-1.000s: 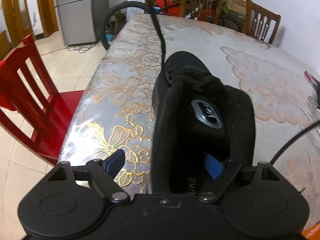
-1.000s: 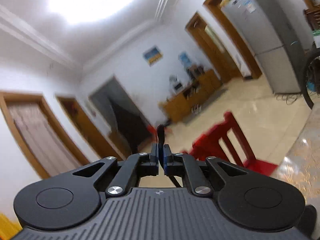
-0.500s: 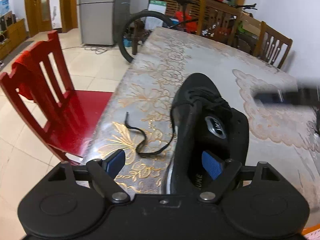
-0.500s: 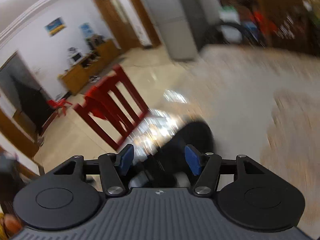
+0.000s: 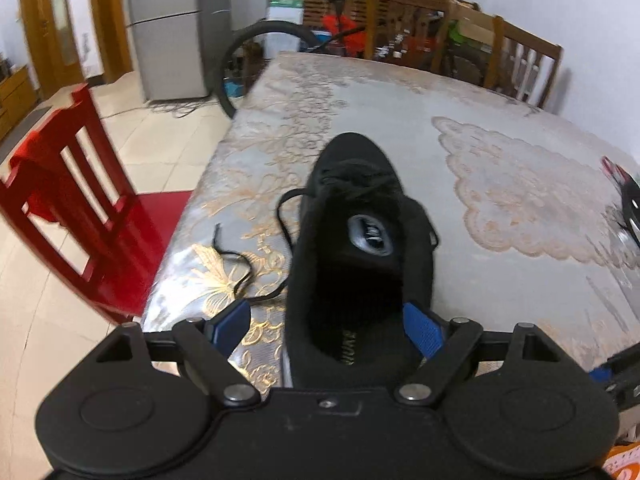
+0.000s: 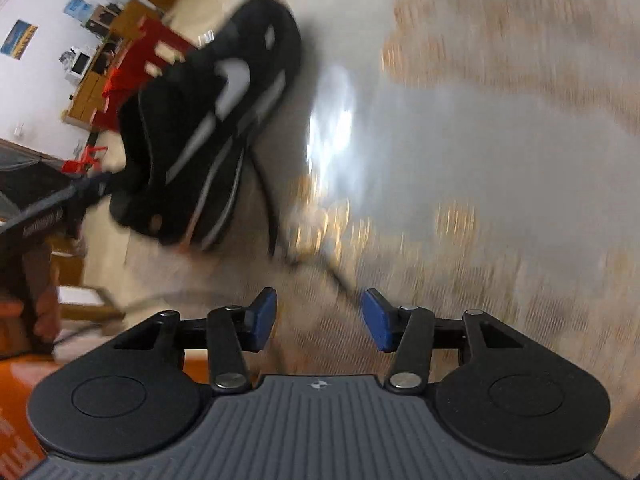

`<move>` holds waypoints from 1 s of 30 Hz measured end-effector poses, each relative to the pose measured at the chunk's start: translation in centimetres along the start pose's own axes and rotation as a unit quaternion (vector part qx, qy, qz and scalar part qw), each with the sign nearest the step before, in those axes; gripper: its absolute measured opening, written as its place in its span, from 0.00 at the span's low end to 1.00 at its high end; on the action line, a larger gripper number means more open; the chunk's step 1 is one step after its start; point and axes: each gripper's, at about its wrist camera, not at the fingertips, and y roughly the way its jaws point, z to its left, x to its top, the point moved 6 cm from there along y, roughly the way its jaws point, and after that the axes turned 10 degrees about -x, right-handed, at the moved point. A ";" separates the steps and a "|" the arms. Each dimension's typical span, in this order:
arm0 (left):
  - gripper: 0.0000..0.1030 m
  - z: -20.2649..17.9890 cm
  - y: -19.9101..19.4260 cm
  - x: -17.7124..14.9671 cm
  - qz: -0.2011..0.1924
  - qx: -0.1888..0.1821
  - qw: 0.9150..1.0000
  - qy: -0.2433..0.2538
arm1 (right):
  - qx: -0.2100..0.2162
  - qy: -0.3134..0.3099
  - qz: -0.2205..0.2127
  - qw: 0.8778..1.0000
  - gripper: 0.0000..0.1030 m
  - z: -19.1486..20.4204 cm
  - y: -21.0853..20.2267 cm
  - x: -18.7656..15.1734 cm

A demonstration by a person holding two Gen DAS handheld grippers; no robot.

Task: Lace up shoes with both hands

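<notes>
A black shoe (image 5: 360, 248) lies on the table (image 5: 500, 128), toe away from me, heel between the fingers of my left gripper (image 5: 326, 326), which is open around the heel. One loose black lace end (image 5: 244, 268) lies on the cloth left of the shoe. In the blurred right wrist view the shoe (image 6: 208, 128) shows its side with white stripes at upper left. Another lace (image 6: 340, 276) runs from it toward my right gripper (image 6: 318, 316), which is open and empty above the table.
A red chair (image 5: 76, 200) stands at the table's left edge. Wooden chairs (image 5: 524, 64), a bicycle wheel (image 5: 248, 60) and a fridge (image 5: 168, 28) are at the far end. A dark object (image 5: 630, 204) lies at the right edge.
My right gripper has opened and let go of the lace, then swung down from facing the room to the table beside the shoe. The lace has dropped onto the cloth left of the shoe.
</notes>
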 end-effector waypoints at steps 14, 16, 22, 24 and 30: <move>0.80 1.1 0.3 0.6 -0.004 -0.047 0.999 0.028 | -0.132 0.086 -0.157 0.975 0.42 -1.0 0.2 5.6; 0.80 1.5 0.0 0.6 -0.012 -0.054 0.998 0.021 | -0.115 0.109 -0.182 0.970 0.43 -0.4 -1.1 6.1; 0.80 2.2 0.3 1.0 -0.016 -0.059 0.998 0.030 | -0.059 0.165 -0.059 0.983 0.43 0.0 -2.3 -0.2; 0.80 2.4 0.5 1.0 -0.014 -0.069 0.997 0.029 | -0.056 0.194 -0.032 0.979 0.43 0.1 -1.5 -1.9; 0.80 2.6 0.5 0.8 -0.006 -0.088 0.995 0.044 | -0.101 0.246 -0.100 0.959 0.43 -1.5 -0.5 -1.2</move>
